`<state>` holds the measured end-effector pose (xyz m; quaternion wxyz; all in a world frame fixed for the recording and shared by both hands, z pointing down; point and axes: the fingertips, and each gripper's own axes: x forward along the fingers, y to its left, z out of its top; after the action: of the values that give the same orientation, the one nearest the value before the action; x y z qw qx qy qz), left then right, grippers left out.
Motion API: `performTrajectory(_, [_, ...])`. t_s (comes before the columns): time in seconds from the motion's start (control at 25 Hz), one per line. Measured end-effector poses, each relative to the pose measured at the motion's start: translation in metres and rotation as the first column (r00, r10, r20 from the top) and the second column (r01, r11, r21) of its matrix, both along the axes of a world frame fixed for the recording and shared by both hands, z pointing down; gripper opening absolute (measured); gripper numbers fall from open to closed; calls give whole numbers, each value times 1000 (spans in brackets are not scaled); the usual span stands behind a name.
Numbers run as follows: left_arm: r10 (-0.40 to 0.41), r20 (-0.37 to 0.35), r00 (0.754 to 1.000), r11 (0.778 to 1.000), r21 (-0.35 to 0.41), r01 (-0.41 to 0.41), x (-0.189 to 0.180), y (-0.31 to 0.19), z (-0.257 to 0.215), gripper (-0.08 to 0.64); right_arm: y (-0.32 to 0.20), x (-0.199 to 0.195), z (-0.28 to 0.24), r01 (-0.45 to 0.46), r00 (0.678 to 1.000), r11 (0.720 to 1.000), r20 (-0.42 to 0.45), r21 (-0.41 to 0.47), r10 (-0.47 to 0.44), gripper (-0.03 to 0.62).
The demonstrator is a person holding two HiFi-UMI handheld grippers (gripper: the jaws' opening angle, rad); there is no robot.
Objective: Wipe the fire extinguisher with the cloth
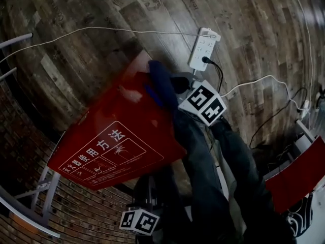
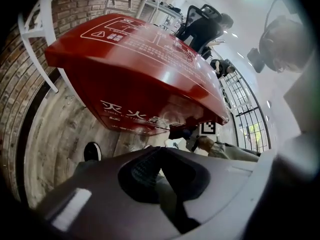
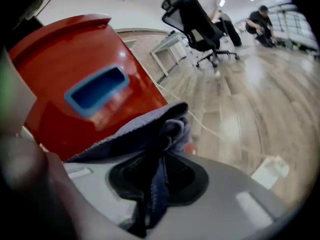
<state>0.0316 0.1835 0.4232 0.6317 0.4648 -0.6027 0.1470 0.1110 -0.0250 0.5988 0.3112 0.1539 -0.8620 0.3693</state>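
Observation:
A red fire extinguisher box [image 1: 117, 136] with white Chinese print on its lid stands on the wood floor against a brick wall. A blue cloth [image 1: 161, 83] lies against the box's far side, next to a blue handle recess [image 3: 97, 91]. My right gripper [image 3: 155, 179] is shut on this cloth [image 3: 150, 134], and its marker cube [image 1: 202, 103] shows just right of the box. My left gripper [image 2: 162, 171] is shut with nothing in it. It hangs low in front of the box [image 2: 135, 59], and its marker cube [image 1: 139, 221] shows at the bottom edge.
A white power strip [image 1: 203, 47] with cables lies on the floor beyond the box. A second red object [image 1: 297, 179] sits at the right. A white metal frame [image 1: 30, 207] stands along the brick wall. An office chair [image 3: 197, 21] and people are farther off.

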Motion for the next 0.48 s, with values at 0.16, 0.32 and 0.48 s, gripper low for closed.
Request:
performTrajectory(0.16, [-12, -6, 1000, 1000, -14, 12, -6, 1, -2, 8, 52, 25, -1, -29, 999, 985, 37, -170, 36, 61])
performTrajectory(0.32, [13, -14, 1000, 1000, 12, -13, -4, -5, -2, 8, 22, 10, -65, 4, 995, 998, 100, 58, -10, 61])
performTrajectory(0.48, [16, -17, 1000, 1000, 1, -16, 1, -2, 0, 8, -43, -23, -66, -60, 992, 978, 119, 199, 36, 61])
